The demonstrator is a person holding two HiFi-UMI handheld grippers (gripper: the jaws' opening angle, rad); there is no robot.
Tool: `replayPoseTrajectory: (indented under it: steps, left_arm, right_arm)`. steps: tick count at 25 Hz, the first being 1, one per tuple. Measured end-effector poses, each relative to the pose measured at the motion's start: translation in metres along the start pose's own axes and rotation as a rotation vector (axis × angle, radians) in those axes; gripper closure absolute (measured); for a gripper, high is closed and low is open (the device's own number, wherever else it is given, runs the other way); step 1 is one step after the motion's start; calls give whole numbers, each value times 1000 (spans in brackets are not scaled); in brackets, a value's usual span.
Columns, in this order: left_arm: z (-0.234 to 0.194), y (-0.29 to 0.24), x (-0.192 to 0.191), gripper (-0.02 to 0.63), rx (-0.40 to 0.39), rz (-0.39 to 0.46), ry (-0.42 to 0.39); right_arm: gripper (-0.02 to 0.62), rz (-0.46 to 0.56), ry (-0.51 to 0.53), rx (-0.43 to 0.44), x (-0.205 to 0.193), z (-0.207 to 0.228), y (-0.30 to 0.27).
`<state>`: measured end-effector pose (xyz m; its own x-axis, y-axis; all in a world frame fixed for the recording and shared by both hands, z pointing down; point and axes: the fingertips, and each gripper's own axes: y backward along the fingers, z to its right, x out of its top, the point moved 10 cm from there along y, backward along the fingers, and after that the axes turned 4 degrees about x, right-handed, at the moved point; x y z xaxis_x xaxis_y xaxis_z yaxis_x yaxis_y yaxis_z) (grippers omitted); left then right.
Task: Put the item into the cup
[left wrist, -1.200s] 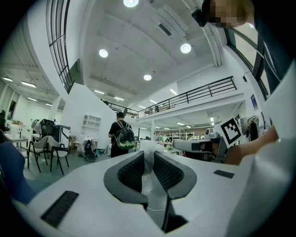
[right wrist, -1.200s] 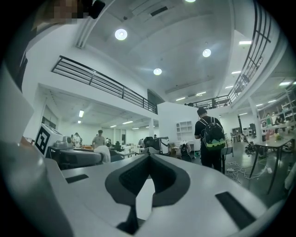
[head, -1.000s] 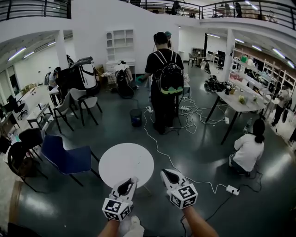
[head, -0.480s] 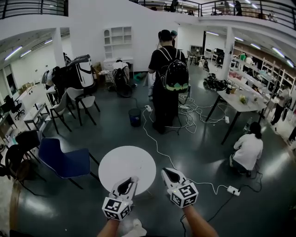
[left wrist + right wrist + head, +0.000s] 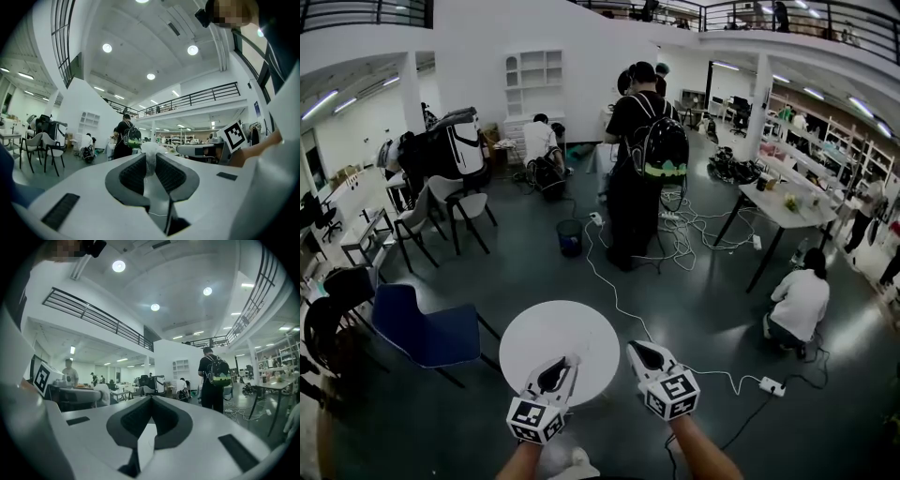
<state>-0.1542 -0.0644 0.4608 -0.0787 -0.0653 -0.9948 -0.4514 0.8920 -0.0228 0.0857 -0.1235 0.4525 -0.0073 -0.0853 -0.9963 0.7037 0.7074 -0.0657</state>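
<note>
Table is sitting just beyond both grippers, no cup showing on it. Your left gripper is pinching the white crumpled item; right gripper is sitting pressed together, empty. Looks like carry step: you're needing to locate the cup next.

Dark glossy floor, white walls, round white table, blue chair, balcony railing overhead

Round white table is sitting just ahead of and under the left gripper tips, standing on dark glossy floor. White cable is running across the floor past the right gripper, ending at a power strip lying off to its right.
</note>
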Motion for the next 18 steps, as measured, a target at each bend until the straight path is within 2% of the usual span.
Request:
replayPoseTrajectory:
  steps: [18]
  left_arm:
    - [-100, -44, -4, 534, -74, -30, 38]
  right_arm:
    - [578, -39, 6, -65, 0, 2, -97]
